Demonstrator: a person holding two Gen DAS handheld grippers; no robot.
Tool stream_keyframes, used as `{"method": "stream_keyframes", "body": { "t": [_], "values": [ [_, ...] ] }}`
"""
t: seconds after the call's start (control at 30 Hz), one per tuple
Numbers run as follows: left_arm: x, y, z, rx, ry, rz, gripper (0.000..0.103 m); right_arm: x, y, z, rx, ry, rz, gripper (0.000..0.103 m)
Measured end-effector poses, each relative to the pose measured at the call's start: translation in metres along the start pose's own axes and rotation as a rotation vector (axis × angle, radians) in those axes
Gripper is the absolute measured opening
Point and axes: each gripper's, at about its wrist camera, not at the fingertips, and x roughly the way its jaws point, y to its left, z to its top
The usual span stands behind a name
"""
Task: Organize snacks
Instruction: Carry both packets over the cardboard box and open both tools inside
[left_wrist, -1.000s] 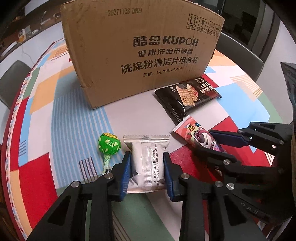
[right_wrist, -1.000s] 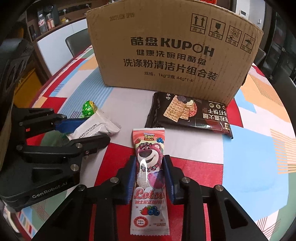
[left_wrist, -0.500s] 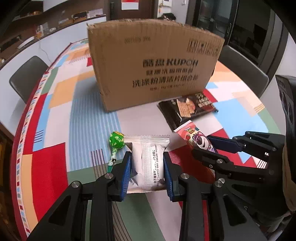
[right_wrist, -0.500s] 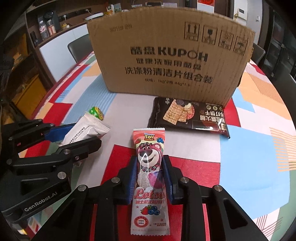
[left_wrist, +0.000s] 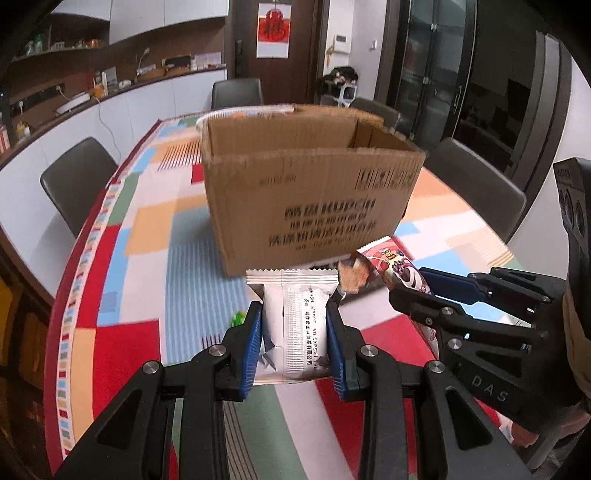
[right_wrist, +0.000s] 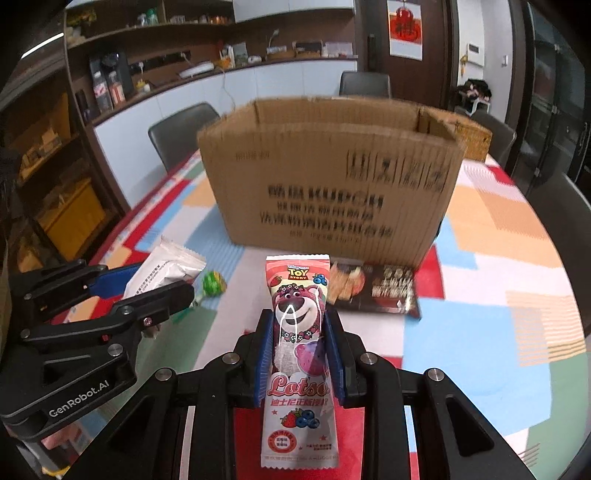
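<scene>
My left gripper (left_wrist: 294, 332) is shut on a white snack packet (left_wrist: 295, 325) and holds it in the air in front of the open cardboard box (left_wrist: 310, 199). My right gripper (right_wrist: 298, 354) is shut on a pink Lotso bear packet (right_wrist: 298, 350), also lifted before the box (right_wrist: 332, 199). Each gripper shows in the other's view: the right one (left_wrist: 417, 291) with its pink packet (left_wrist: 399, 267), the left one (right_wrist: 147, 284) with its white packet (right_wrist: 162, 271). A green lollipop (right_wrist: 213, 283) and a dark cracker packet (right_wrist: 373, 290) lie on the table.
The table has a colourful patchwork cloth (left_wrist: 147, 258). The lollipop (left_wrist: 238, 316) shows just left of my left gripper. Dark chairs (left_wrist: 79, 181) stand around the table; a counter and cabinets (right_wrist: 110, 92) line the far wall.
Both grippers have risen off the table with their packets, so the box's open top now shows. The lollipop and the cracker packet stay on the table.
</scene>
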Motion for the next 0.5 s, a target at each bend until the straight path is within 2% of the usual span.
{"method": "stream_keyframes", "body": {
  "t": [0.27,0.5],
  "values": [
    [-0.022,-0.007,0.039,0.025,-0.104,-0.007,0.033,-0.031,-0.014,0.036,0.016,-0.121,-0.012,0.028],
    [-0.023,-0.005,0.073,0.015,-0.147,-0.005,0.032,-0.046,-0.025,0.074,0.019,-0.197,-0.020,0.028]
  ]
}}
